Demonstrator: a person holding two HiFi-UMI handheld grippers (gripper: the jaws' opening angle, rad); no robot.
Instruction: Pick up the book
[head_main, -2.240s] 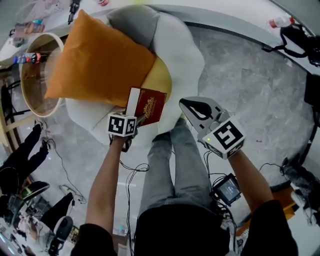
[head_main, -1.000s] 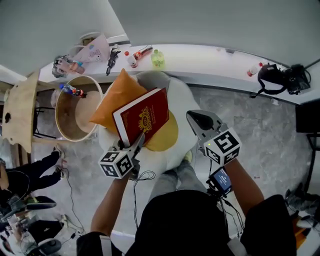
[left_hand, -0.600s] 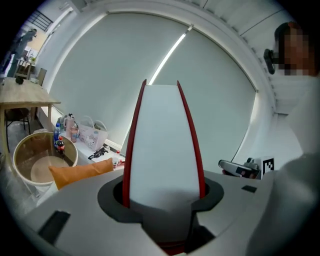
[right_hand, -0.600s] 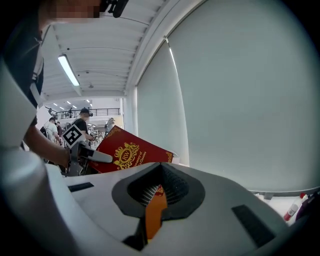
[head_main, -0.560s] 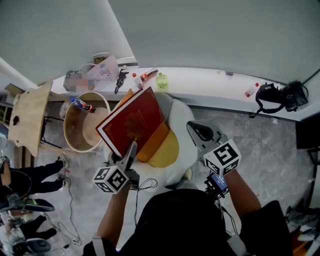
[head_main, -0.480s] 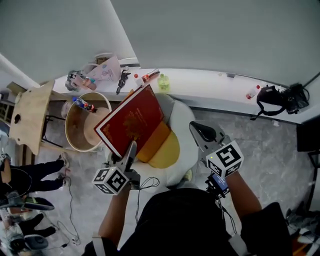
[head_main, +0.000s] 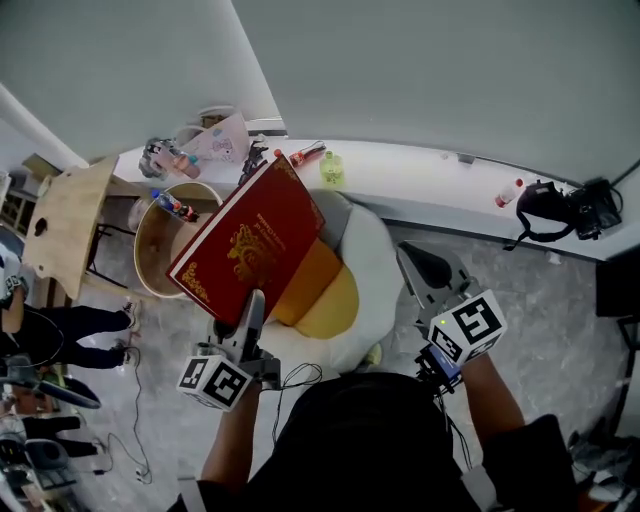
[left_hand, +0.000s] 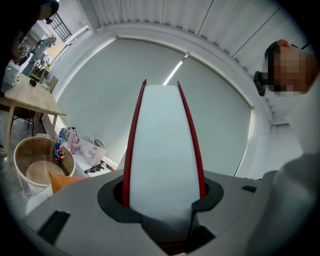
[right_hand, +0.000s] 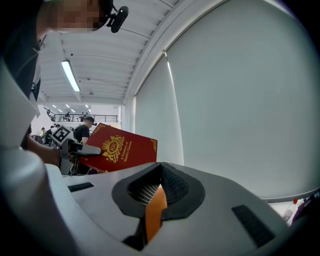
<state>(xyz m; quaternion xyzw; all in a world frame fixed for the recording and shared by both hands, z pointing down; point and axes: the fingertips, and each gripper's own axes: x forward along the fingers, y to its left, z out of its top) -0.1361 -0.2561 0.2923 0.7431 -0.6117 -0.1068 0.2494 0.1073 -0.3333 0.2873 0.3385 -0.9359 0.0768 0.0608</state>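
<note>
A red hardback book (head_main: 250, 240) with a gold crest is held up in the air, cover towards me, above the cushions. My left gripper (head_main: 250, 312) is shut on its lower edge. In the left gripper view the book (left_hand: 162, 145) stands edge-on between the jaws, white pages framed by the red covers. My right gripper (head_main: 428, 272) hangs to the right of the book, apart from it, jaws together and holding nothing. From the right gripper view the book (right_hand: 120, 149) and the left gripper (right_hand: 75, 150) show at the left, beyond my right gripper (right_hand: 155, 192).
Below the book lie an orange cushion (head_main: 308, 280) and a yellow cushion (head_main: 335, 308) on a white beanbag seat (head_main: 375, 255). A round wooden tub (head_main: 150, 240) stands at the left. The white ledge (head_main: 420, 175) behind carries bottles and a black camera (head_main: 570, 208).
The left gripper has lifted the book higher and tipped it more upright. The right gripper has also risen, still without anything in it.
</note>
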